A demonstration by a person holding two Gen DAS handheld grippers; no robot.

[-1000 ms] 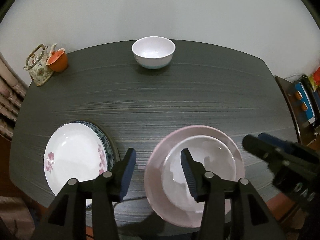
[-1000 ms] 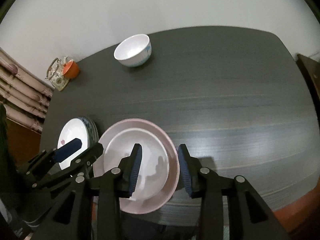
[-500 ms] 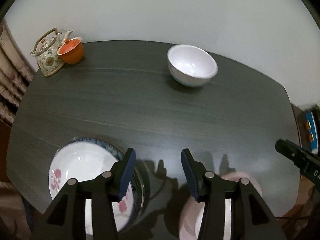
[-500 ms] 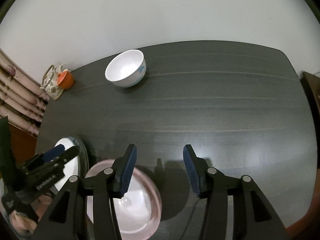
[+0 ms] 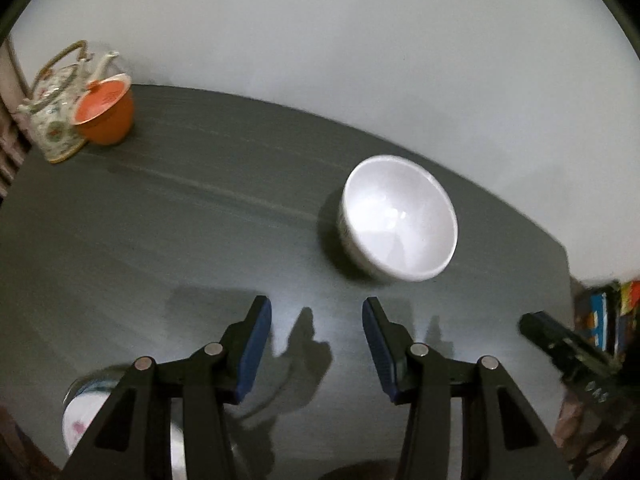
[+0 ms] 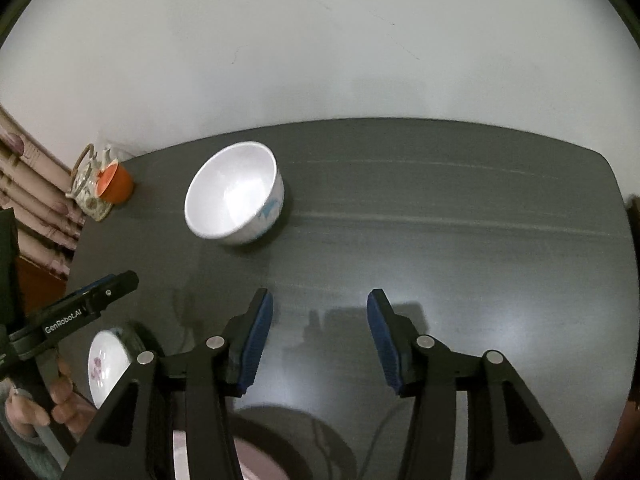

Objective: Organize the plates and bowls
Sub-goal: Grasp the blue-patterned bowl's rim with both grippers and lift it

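A white bowl (image 5: 398, 218) with a blue mark on its side stands upright on the dark table (image 5: 180, 220), ahead and right of my open, empty left gripper (image 5: 316, 312). In the right wrist view the bowl (image 6: 234, 192) sits ahead and left of my open, empty right gripper (image 6: 320, 304). A white floral plate (image 6: 106, 364) on a blue-rimmed plate lies at the near left, and its edge shows in the left wrist view (image 5: 86, 412). A pink plate's edge (image 6: 256, 456) shows behind the right fingers.
A floral teapot (image 5: 56, 108) and an orange cup (image 5: 106, 110) stand at the far left corner by the wall. The right gripper shows at the right edge of the left wrist view (image 5: 568, 352). Colourful items (image 5: 608, 316) lie past the table's right edge.
Both grippers have moved forward over the table toward the white bowl. The pink plate and the floral plates have dropped to the bottom edge of the views. Both grippers stay open.
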